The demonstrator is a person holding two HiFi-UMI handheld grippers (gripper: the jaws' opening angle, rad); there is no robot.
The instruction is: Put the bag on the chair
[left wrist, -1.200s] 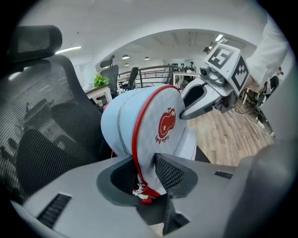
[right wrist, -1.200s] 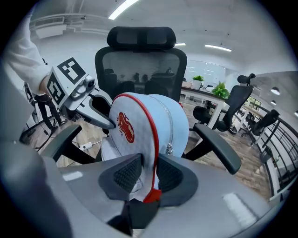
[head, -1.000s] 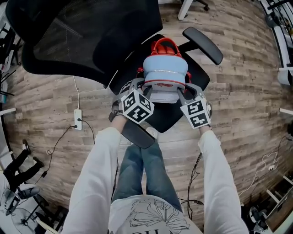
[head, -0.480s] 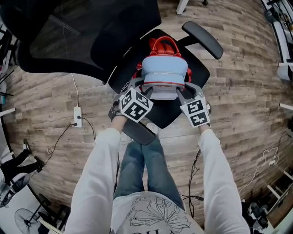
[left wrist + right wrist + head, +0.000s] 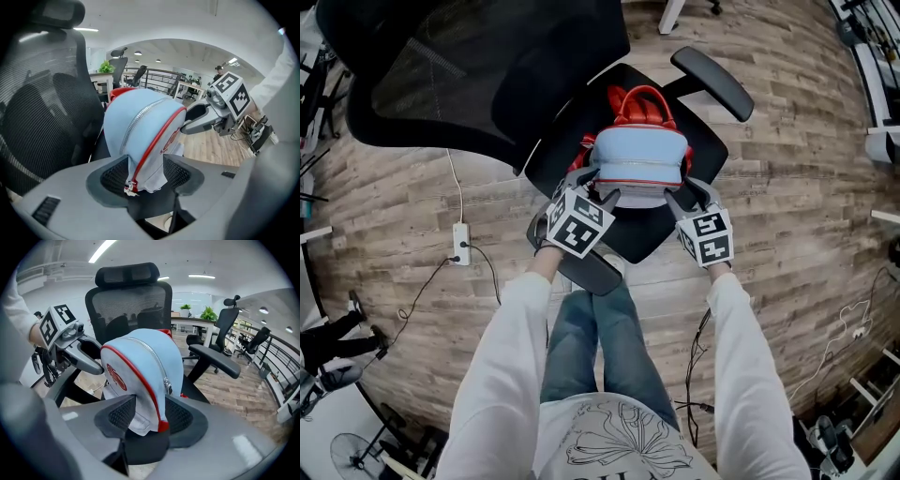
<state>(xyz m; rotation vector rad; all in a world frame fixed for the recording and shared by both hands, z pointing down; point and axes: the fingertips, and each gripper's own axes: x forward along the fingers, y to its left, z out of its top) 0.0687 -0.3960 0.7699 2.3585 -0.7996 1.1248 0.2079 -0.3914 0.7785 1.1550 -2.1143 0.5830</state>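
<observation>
I am looking down at the chair point(image 5: 642, 242), and the bag point(image 5: 639, 159) is standing upright in the middle of its seat, red handle point(image 5: 642, 101) toward the far side, with the backrest to the left and the far armrest point(image 5: 712, 82) to the right. The bag is staying in the same spot and the same posture as a moment ago, so I am judging that the seat, not my grip, is carrying it. What is changing is the hold. The left gripper point(image 5: 598, 187) is sitting at the bag's near-left edge and the right gripper point(image 5: 686, 192) at its near-right edge, and the jaws of both have just been opening and are now standing spread wide. In the left gripper view the bag's blue edge with its red piping and zip pull point(image 5: 130, 188) is lying between the pads point(image 5: 112, 176), no longer squeezed by them as far as I can tell. In the right gripper view the other edge is lying the same way between that gripper's pads point(image 5: 123, 414). For the task I am reading this as the release. The bag is on the chair, and I am only needing to draw both grippers back toward me without snagging the fabric or tipping the bag.
</observation>
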